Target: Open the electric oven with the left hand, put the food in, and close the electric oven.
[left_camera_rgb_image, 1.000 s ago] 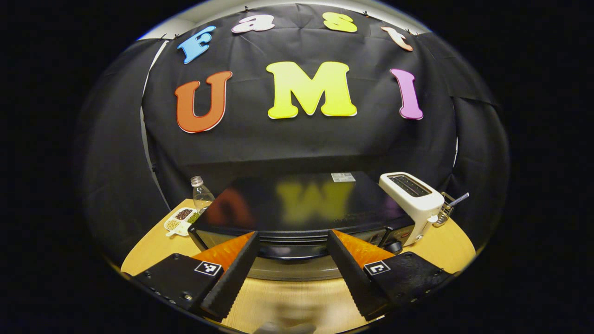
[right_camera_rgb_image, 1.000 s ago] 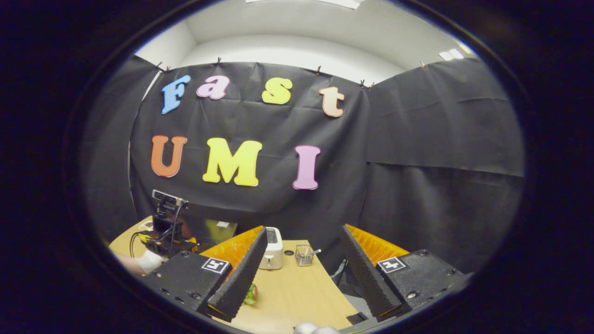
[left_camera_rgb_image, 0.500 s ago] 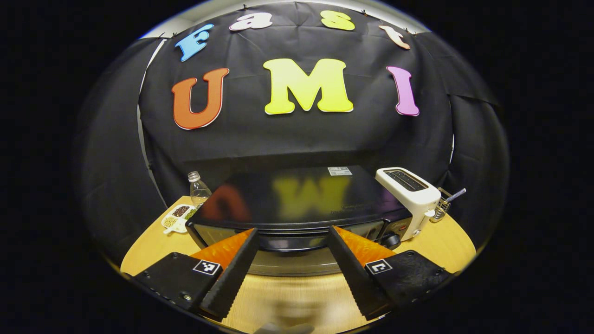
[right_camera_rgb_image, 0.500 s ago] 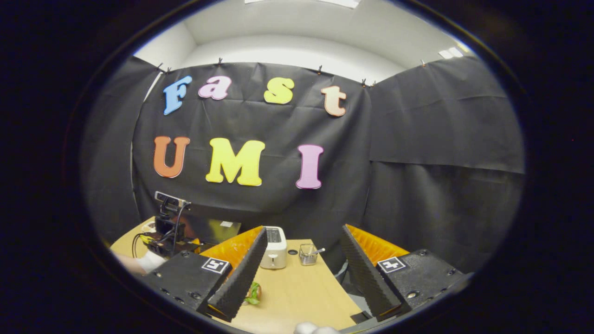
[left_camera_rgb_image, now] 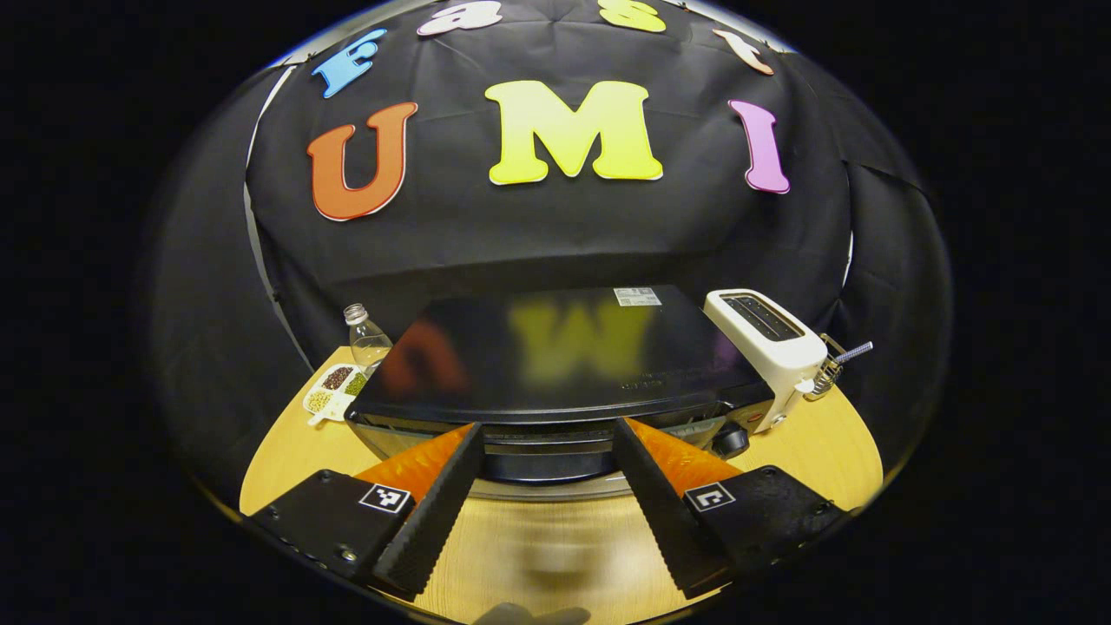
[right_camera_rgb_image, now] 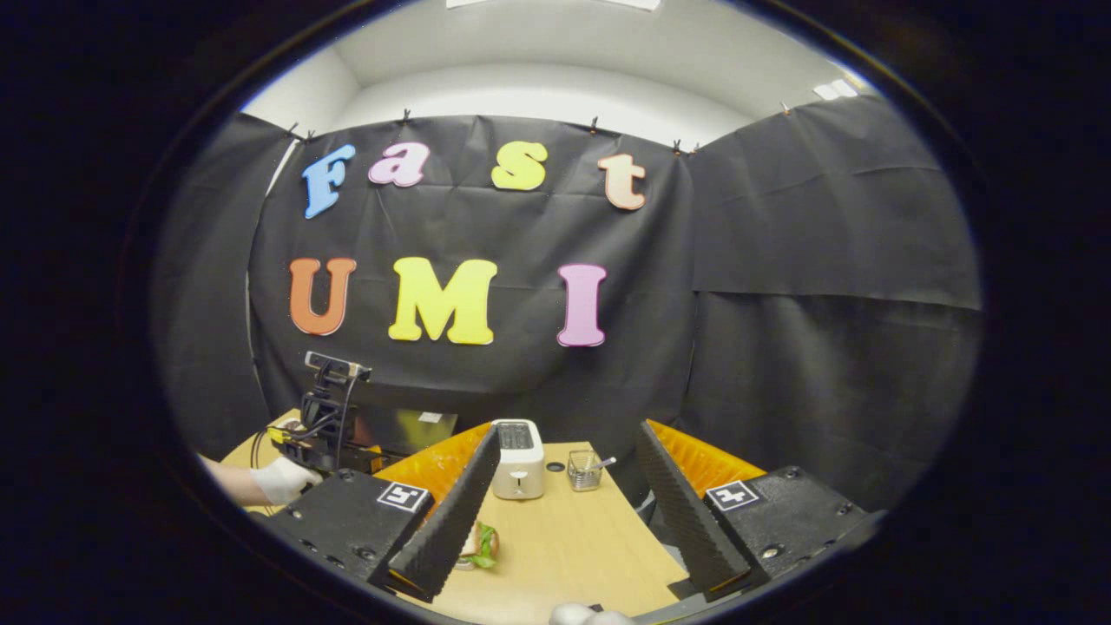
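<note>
Reaching in the left gripper view, the left gripper (left_camera_rgb_image: 545, 486) hangs spread and empty over the glossy black electric oven (left_camera_rgb_image: 555, 365) — the 2 fingers should, I judge, straddle the door handle squarely; that handle sits half-hidden between them. In the right gripper view, the right gripper (right_camera_rgb_image: 564, 512) gapes empty; the green-leafed sandwich (right_camera_rgb_image: 480, 545) lies on the wooden table (right_camera_rgb_image: 564, 547) — partly behind 1 finger.

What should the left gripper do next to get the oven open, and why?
Probably ease the left gripper a little farther forward and close it on the oven door's handle. It is open, the handle sits between and just past its fingers, and the door looks closed, so the sandwich waiting on the table cannot go in yet.
</note>
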`<state>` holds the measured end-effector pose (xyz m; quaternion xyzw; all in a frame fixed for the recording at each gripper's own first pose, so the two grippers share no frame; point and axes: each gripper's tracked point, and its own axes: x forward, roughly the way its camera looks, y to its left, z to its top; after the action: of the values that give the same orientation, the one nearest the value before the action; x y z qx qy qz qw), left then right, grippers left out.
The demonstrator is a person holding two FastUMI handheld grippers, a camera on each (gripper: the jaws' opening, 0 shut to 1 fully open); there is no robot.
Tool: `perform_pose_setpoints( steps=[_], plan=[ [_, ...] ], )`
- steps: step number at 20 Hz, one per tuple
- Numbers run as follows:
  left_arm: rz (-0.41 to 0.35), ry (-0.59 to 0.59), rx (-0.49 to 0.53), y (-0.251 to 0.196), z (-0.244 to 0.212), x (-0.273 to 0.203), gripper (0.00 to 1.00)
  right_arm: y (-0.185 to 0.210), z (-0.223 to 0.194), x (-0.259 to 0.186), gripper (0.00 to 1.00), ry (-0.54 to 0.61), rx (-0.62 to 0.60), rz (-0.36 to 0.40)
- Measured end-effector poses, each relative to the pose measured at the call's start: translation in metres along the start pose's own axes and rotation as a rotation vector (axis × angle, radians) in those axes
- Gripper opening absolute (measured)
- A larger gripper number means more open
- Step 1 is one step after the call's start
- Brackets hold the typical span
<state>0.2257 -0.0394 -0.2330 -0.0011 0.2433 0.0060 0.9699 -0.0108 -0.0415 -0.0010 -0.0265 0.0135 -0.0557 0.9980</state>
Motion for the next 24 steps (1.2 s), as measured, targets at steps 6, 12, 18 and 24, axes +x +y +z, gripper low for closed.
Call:
perform_pose_setpoints(
  steps=[6,12,18,24],
  plan=[
    [-0.017,0.043,-0.02,-0.001,-0.035,-0.024,0.99,0.002,-0.012,-0.003,0.92,0.016,-0.003,0.003],
    [-0.025,0.041,-0.021,-0.004,-0.062,-0.041,0.99,0.008,-0.016,-0.009,0.92,0.018,-0.03,0.018],
    [-0.03,0.038,-0.026,-0.006,-0.087,-0.053,0.99,0.006,-0.029,-0.013,1.0,0.044,-0.029,0.017],
    [-0.03,0.074,-0.02,-0.01,-0.12,-0.06,0.99,0.005,-0.045,-0.015,1.0,0.08,-0.017,0.018]
  ],
)
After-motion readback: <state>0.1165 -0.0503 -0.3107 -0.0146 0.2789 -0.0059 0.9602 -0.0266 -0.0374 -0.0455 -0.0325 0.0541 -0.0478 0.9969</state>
